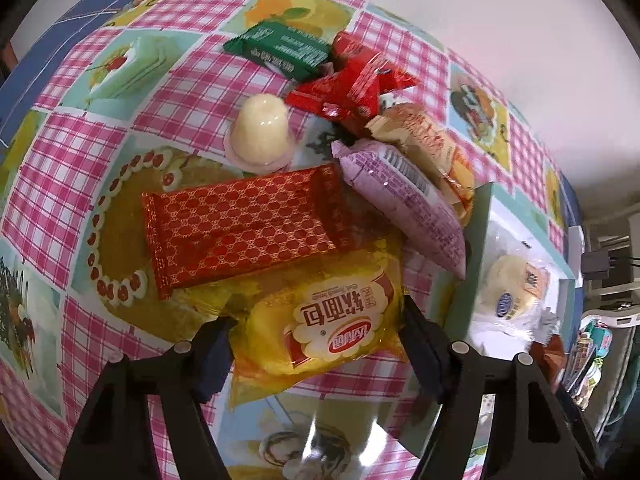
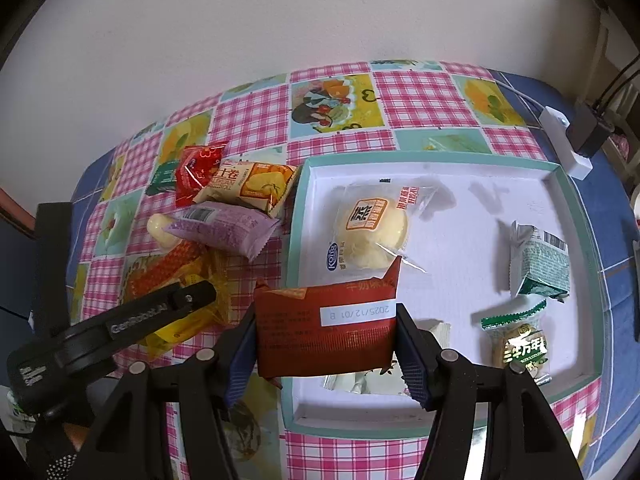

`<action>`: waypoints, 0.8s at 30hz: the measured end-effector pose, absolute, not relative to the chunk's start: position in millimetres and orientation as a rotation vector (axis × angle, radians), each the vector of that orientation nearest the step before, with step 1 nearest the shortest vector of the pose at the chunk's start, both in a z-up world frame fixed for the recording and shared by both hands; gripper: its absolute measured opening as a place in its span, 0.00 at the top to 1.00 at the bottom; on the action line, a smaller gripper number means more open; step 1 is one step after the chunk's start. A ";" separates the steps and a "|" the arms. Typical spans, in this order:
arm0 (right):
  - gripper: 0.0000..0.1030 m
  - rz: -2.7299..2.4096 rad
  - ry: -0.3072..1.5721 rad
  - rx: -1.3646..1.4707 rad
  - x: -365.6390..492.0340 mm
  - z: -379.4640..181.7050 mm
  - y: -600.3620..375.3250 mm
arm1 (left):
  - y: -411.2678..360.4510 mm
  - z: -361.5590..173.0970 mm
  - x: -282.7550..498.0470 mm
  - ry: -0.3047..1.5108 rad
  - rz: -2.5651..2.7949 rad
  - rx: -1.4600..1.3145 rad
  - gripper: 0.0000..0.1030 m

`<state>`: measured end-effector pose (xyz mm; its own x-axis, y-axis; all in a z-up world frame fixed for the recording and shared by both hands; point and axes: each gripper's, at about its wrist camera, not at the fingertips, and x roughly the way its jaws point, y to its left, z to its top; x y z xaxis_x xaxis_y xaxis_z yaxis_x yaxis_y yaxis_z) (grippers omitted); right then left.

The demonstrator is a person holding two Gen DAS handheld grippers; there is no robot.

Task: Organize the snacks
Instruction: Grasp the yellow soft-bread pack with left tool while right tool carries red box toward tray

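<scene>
Left gripper straddles the yellow bread pack at the near end of the pile; fingers flank it partway open, and whether the pads press yet cannot be told.

Risk, as I judge it: the red bar lies overlapping the bread's far edge, so a lift may drag or flip it. The purple pack just beside could get nudged toward the tray. The film looks slick and puffy and may slip from a shallow pinch.

Right gripper is clamped on a brown pack, held over the tray's near left corner. A release here may land it on the white sachet below, or on the rim.

Surface: glossy checked tablecloth with fruit panels, giving glare. Behind is a plain pale wall. A white adapter with cables sits at the far right.
</scene>
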<state>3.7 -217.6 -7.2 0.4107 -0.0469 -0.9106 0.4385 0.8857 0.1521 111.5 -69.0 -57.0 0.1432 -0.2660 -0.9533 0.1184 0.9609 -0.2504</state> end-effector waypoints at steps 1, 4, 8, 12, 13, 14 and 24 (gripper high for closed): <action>0.37 -0.319 1.113 0.403 3.4 -7.2 -217.9 | -67.5 -52.8 112.5 1.395 -0.282 -0.126 0.27; 0.37 -0.324 1.109 0.415 2.0 -6.3 -219.8 | -66.2 -43.0 110.5 1.369 -0.292 -0.128 0.27; 0.37 -0.332 1.089 0.439 -1.0 -2.4 -225.4 | -69.1 -21.9 104.9 1.318 -0.327 -0.131 0.27; 0.37 -0.360 1.060 0.501 -8.8 0.3 -244.9 | -84.5 -3.7 90.8 1.265 -0.389 -0.108 0.27; 0.37 -0.373 1.056 0.516 -10.7 0.2 -251.4 | -88.4 -1.4 88.4 1.257 -0.402 -0.102 0.27; 0.37 -0.387 1.052 0.531 -13.0 0.0 -258.0 | -94.0 1.6 84.6 1.248 -0.422 -0.092 0.27; 0.37 -0.520 1.009 0.672 -40.4 -3.6 -317.7 | -162.8 0.0 54.3 1.218 -0.549 0.069 0.26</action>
